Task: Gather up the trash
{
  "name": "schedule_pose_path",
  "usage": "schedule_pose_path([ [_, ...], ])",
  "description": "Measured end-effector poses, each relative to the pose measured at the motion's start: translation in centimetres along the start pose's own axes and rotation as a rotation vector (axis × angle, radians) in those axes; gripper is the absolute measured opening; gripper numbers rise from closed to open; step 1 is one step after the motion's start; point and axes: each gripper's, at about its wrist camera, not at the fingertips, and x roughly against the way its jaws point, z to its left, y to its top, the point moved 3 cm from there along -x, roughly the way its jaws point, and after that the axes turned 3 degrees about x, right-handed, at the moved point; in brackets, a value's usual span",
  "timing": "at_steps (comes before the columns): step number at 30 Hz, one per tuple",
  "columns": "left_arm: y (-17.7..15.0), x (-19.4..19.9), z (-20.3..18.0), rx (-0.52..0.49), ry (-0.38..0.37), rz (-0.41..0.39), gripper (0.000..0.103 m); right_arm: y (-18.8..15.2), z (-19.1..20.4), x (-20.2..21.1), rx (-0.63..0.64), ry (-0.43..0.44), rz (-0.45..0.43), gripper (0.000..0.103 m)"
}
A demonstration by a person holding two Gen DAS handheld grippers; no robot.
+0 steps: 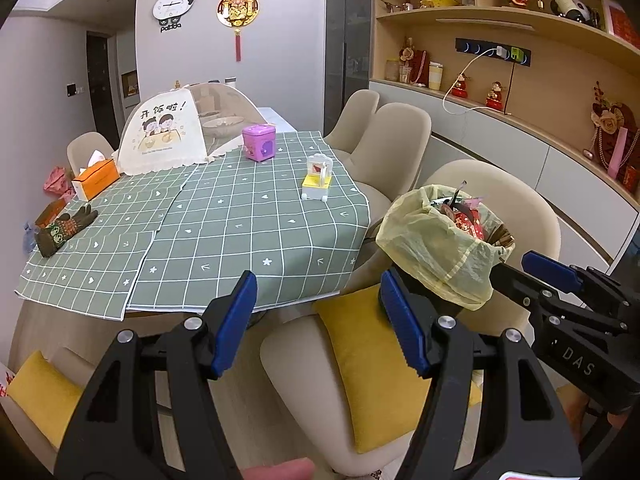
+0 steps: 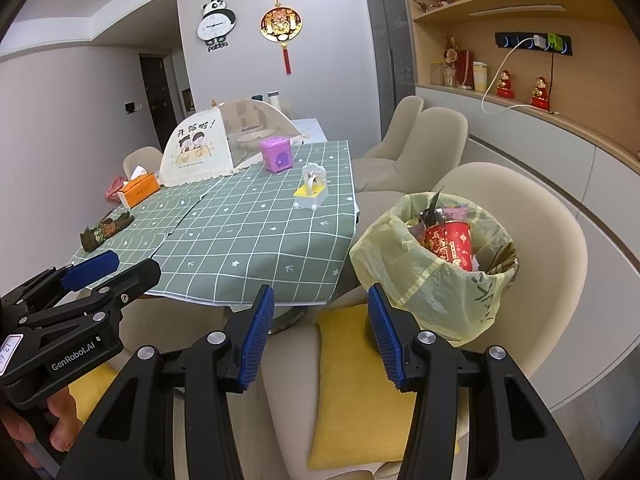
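Standing on a chair (image 2: 520, 208) drawn up just beside the table (image 2: 256, 248), the lined trash bin (image 2: 440, 280) sits within easy reach, probably so scraps can drop straight in; it already looks full. Both the left claw (image 1: 318, 320) and right claw (image 2: 320, 332) hang wide open, gripping nothing and touching nothing.

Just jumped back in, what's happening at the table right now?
A person holds both grippers out toward the table, and neither one has anything in it. The left gripper and right gripper are both open. The lined bin, already full of trash, sits on a chair beside the table.
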Motion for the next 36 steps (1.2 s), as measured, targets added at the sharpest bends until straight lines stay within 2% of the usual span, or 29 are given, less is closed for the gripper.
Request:
schedule_pose_path([
  [36, -0.12, -0.16, -0.29, 0.001, -0.019, 0.006, 0.061, -0.06, -0.54, 0.12, -0.012, -0.025, -0.006, 0.046],
])
